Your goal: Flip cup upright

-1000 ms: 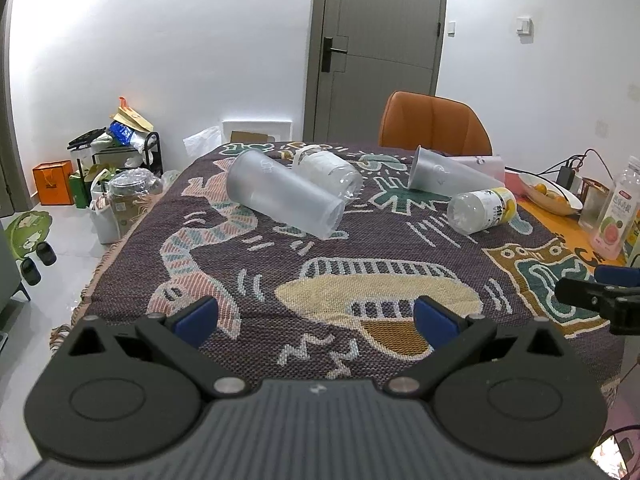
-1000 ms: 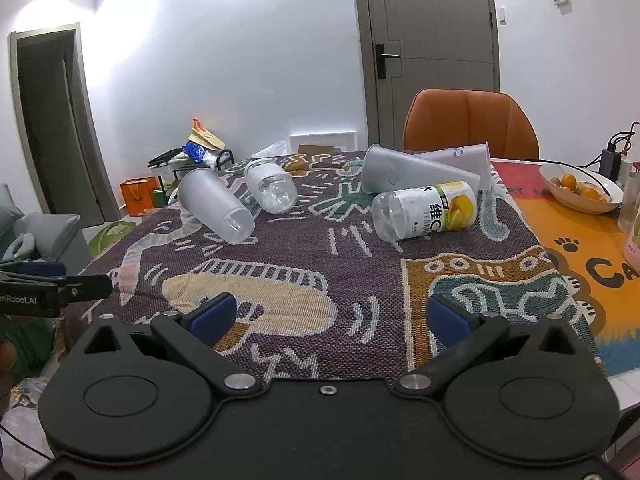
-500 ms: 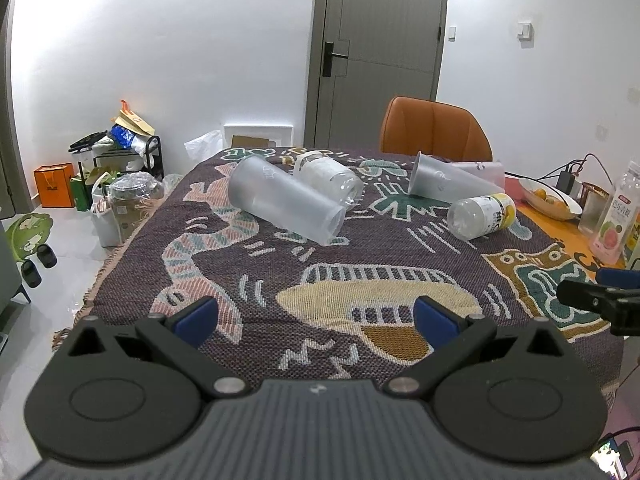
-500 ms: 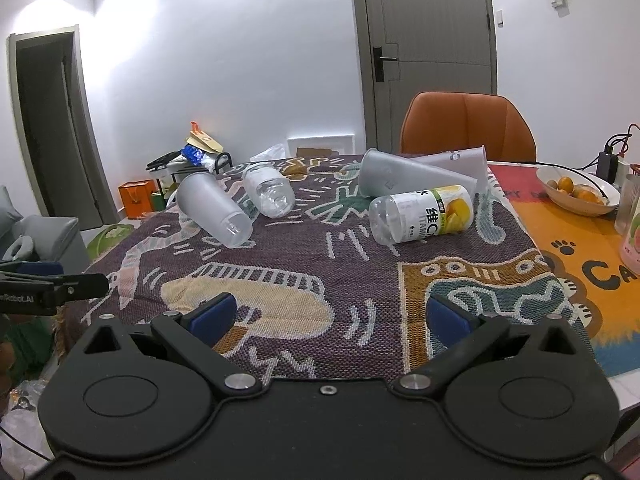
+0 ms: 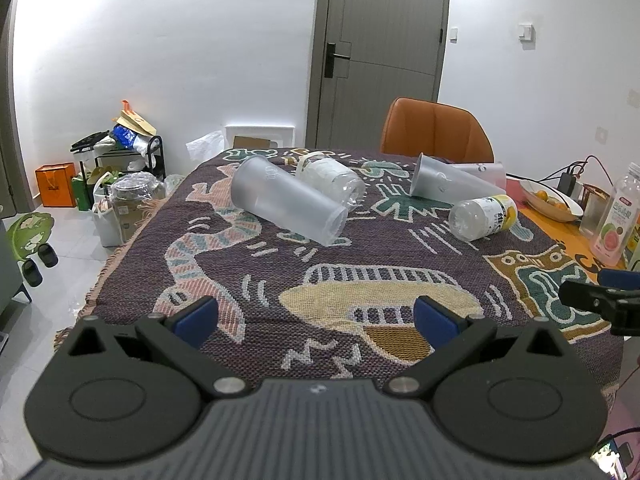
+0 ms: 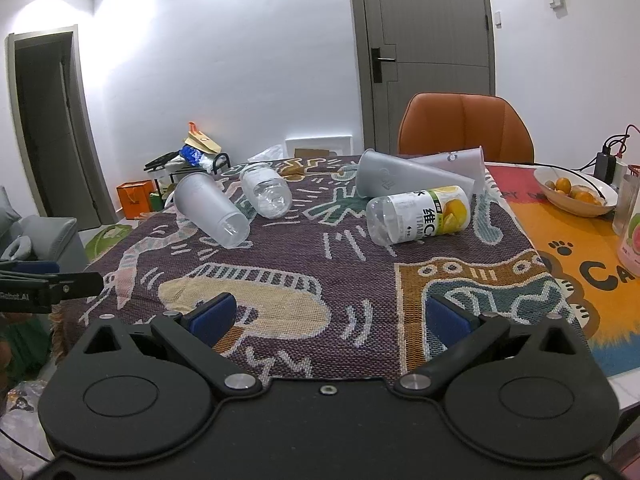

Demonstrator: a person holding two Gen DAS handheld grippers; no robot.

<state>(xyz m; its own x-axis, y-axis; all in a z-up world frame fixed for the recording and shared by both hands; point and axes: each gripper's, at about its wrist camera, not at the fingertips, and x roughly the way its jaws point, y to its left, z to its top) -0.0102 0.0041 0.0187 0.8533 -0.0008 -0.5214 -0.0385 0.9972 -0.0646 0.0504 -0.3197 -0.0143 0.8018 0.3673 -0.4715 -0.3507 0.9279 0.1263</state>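
Observation:
A frosted plastic cup (image 5: 286, 208) (image 6: 212, 210) lies on its side on the patterned cloth, left of centre. Two more frosted cups (image 5: 452, 186) (image 6: 408, 182) lie on their sides at the back right, one resting on the other. My left gripper (image 5: 316, 318) is open and empty near the table's front edge, well short of the cups. My right gripper (image 6: 330, 316) is open and empty, also at the front edge. The right gripper's tip shows in the left wrist view (image 5: 600, 300); the left gripper's tip shows in the right wrist view (image 6: 52, 286).
A clear bottle (image 5: 332, 182) (image 6: 267, 194) lies beside the left cup. A yellow-labelled bottle (image 5: 482, 216) (image 6: 420, 214) lies by the right cups. A bowl of oranges (image 6: 576, 192), a pink-labelled bottle (image 5: 618, 220) and cables stand at the right. An orange chair (image 5: 436, 132) stands behind the table.
Both grippers have drawn back and tilted slightly, so the table looks a little farther away. The cups and bottles have not moved. Both grippers stay open.

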